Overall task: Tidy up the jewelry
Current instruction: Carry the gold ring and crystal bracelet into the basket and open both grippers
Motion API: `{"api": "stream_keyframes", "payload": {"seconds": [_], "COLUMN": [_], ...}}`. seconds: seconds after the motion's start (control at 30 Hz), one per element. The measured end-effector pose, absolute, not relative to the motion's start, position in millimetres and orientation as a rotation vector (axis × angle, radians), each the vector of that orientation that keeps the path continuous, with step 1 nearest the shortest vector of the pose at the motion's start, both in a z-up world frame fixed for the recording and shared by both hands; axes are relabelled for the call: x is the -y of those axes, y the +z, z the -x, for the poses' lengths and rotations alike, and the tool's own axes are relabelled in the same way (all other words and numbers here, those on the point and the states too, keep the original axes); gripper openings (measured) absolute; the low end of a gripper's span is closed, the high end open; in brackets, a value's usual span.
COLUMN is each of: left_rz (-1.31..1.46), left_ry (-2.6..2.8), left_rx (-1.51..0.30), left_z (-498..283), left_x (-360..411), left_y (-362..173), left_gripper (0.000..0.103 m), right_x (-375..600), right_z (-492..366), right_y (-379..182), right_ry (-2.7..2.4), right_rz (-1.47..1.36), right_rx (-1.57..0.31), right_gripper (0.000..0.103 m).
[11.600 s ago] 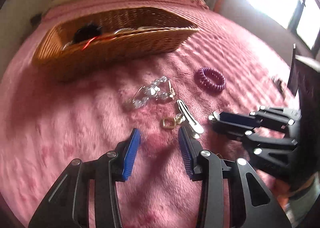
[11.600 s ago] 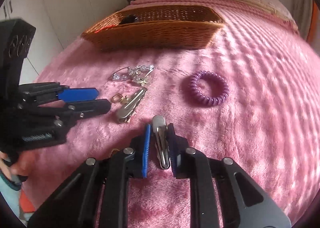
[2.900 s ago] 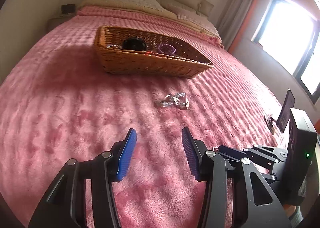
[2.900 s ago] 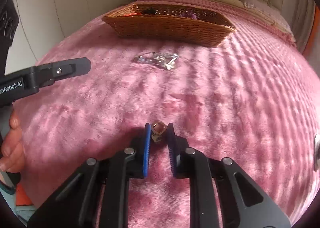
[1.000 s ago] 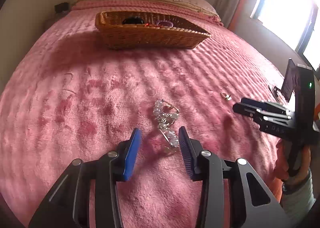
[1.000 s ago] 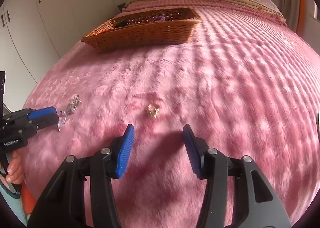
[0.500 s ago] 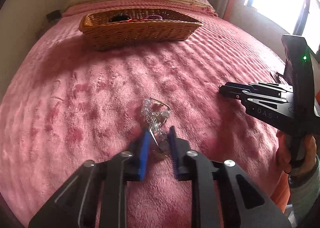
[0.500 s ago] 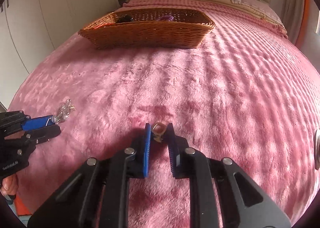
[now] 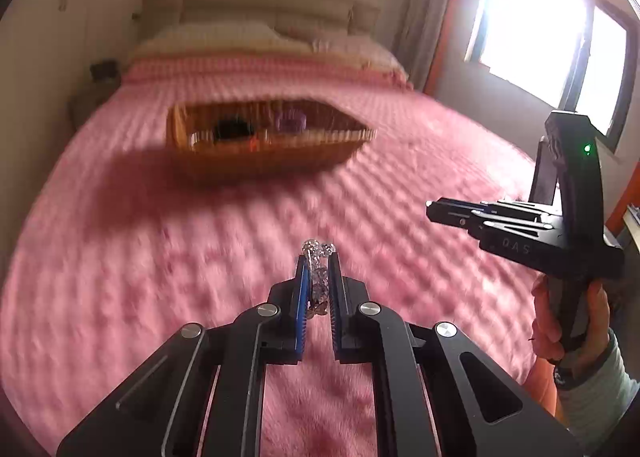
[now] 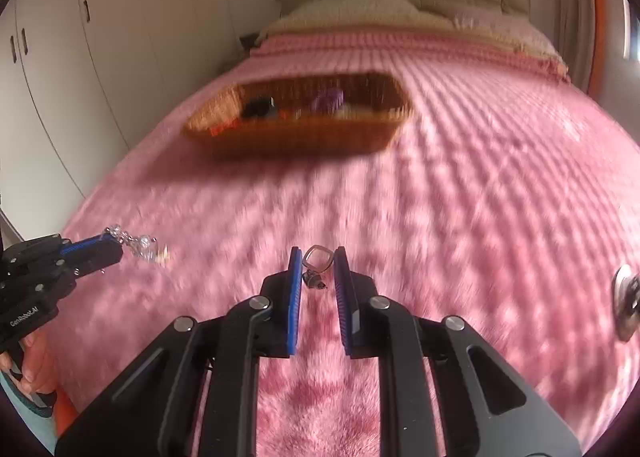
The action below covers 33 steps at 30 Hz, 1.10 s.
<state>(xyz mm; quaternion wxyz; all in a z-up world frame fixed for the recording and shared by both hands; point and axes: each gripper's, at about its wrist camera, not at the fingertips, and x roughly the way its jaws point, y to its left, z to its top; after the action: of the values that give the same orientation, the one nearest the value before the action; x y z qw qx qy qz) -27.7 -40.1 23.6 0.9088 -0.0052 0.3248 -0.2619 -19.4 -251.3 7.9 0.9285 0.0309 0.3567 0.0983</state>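
With both loads lifted, the step is carriage: the left gripper (image 9: 318,281) pinches a crystal bracelet (image 9: 318,277), the right gripper (image 10: 319,273) a gold ring (image 10: 317,257); next, release over the wicker basket (image 10: 304,137) ahead. Legible: "GenRobot.AI", "DAS".

Daylight floods in from a window (image 9: 536,41) up and to the right of the left gripper's fingers (image 9: 301,289), blown out to white glare. Both views curve strongly and darken at the rims. The wicker basket (image 10: 296,137) ahead of the fingers is smeared by motion blur, as is the pink bedspread (image 10: 460,193); the basket casts a shadow leftward.
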Motion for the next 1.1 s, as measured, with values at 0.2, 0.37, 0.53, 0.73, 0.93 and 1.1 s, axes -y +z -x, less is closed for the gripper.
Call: {"api": "stream_keyframes", "payload": {"seconds": [0.2,0.37,0.53,0.73,0.93,1.1], "left_rz": [0.031,0.072,0.115,0.138,0.132,0.128], "left_ry": [-0.522,-0.492,-0.44,-0.389,-0.379,-0.374], "left_rx": [-0.55,-0.52,-0.537,-0.621,-0.685,-0.716], "left_z": [-1,-60,-130,-199,-224,-231], "left_x": [39,39,46,51,54,54], "left_y": [73,94,91,55,21,7], "left_gripper": [0.007,0.007,0.007,0.007,0.007,0.008], "right_x": [245,233,228,230,225,218], "right_z": [-10,-64,-138,-227,-278,-294], "right_y": [64,90,88,57,20,7], "right_ry": [0.209,0.205,0.206,0.241,0.267,0.239], "right_rz": [-0.051,-0.036,-0.055,-0.126,-0.179,-0.164], "right_rx": [-0.626,-0.588,-0.63,-0.766,-0.875,-0.906], "right_gripper": [0.014,0.014,0.014,0.014,0.014,0.014]}}
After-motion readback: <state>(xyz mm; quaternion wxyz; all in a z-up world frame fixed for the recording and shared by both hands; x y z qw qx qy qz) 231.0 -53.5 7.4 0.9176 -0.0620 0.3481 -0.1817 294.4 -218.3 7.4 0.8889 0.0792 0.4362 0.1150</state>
